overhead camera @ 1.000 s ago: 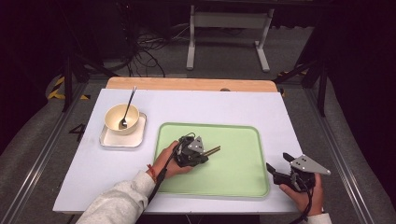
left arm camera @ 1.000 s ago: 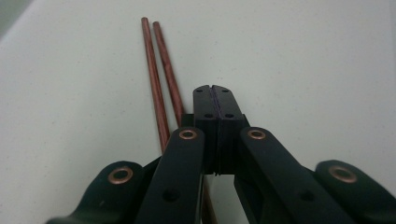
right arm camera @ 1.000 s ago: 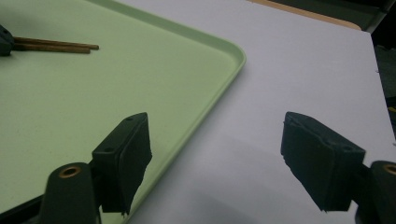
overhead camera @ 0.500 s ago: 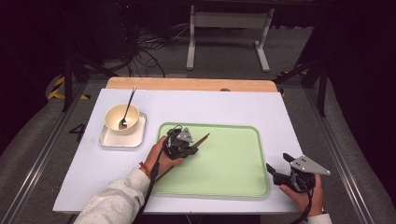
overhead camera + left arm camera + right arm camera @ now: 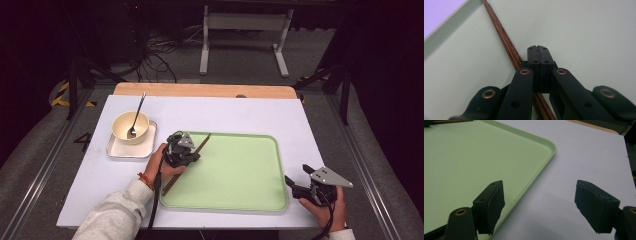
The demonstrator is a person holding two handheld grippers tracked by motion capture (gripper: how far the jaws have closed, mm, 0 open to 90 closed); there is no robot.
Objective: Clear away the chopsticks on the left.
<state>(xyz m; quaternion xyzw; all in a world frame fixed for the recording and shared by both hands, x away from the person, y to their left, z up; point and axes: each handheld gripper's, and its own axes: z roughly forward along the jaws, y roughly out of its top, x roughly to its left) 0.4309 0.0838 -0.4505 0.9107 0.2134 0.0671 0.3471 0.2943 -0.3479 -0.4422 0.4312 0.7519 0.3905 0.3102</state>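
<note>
The pair of brown chopsticks (image 5: 186, 164) lies slanted on the green tray (image 5: 240, 170), close to the tray's left rim, with its far end by the tray's back left corner and its near end pointing toward the person. In the left gripper view the chopsticks (image 5: 506, 42) run under the black jaws, which are pressed fully together; whether the sticks are pinched between the pads or just pass below them cannot be told. The left gripper (image 5: 179, 150) sits low over the tray's left part, held from the left side by the left hand (image 5: 159, 162), whose forearm in a light grey sleeve comes up from the bottom edge at a slant. The right gripper (image 5: 296, 182) rests off the tray's near right corner above the white surface (image 5: 250, 112), gripped from below by the right hand (image 5: 327, 207); its jaws stand wide apart with nothing between them, one over the tray rim and one over the bare surface. At the back left, well apart from the tray, a cream bowl (image 5: 130, 127) with a fork (image 5: 136, 114) in it stands on a small square dish (image 5: 131, 146).
</note>
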